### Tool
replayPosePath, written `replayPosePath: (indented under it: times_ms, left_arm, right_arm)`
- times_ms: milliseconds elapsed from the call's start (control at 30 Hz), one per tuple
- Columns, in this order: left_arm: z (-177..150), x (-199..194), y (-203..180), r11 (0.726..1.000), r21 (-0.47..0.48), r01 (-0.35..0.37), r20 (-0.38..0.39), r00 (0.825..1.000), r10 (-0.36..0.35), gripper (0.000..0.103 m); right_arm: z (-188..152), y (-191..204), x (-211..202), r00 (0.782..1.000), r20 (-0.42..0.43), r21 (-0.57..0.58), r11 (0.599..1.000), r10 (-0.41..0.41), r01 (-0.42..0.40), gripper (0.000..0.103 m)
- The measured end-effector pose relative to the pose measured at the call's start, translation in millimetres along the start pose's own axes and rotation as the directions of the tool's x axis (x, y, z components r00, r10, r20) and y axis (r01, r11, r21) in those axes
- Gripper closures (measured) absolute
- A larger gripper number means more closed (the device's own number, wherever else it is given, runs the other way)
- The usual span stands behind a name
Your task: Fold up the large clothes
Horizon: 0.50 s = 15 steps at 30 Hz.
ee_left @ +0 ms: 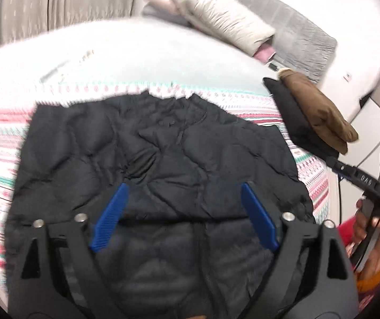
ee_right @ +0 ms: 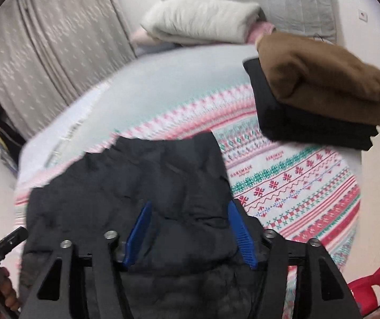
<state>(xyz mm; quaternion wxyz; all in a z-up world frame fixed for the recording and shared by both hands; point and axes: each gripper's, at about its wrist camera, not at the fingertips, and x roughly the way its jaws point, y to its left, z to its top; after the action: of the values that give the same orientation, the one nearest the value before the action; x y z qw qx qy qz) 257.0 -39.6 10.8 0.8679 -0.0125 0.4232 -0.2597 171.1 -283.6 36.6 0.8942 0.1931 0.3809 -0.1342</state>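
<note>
both claws (ee_left: 183, 214) (ee_right: 190, 232) gape over jacket (ee_left: 163, 146)

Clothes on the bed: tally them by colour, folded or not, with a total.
Black: 2, the puffer jacket under both open grippers and the folded black garment at the bottom of the stack.
Brown: 1, the folded brown garment on top of that stack.
Total: 3.
</note>
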Motion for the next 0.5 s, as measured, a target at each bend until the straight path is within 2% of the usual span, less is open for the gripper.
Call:
replayPosePath:
  times_ms: [67, 167, 267, 400, 500]
  left_arm:
    - [-5, -29, -2, 0.998, 0.048, -0.049, 0.018, 0.999, 0.048, 0.012]
    - [-18, -64, 0, 0.994, 0.074, -0.082, 0.037, 0.996, 0.080, 0.005]
    - [-35, -95, 10, 0.994, 0.079, -0.074, 0.027, 0.997, 0.072, 0.005]
    - [-59, -122, 34, 0.999, 0.041, -0.035, -0.022, 0.999, 0.036, 0.005]
    - [-77, -138, 53, 1.000, 0.009, -0.018, -0.049, 0.999, 0.019, 0.005]
  right_arm:
    - [-4, 5, -24, 1.000, -0.010, -0.033, 0.999, 0.023, -0.023, 0.031]
    - [-15, 14, -50, 1.000, -0.021, -0.102, 0.994, 0.022, -0.024, 0.027]
    - [-34, 22, -74, 0.998, -0.036, -0.175, 0.983, 0.048, -0.054, 0.022]
    - [-60, 24, -89, 0.992, -0.083, -0.217, 0.969, 0.100, -0.116, 0.021]
    - [-81, 24, -98, 0.988, -0.119, -0.247, 0.961, 0.097, -0.124, 0.020]
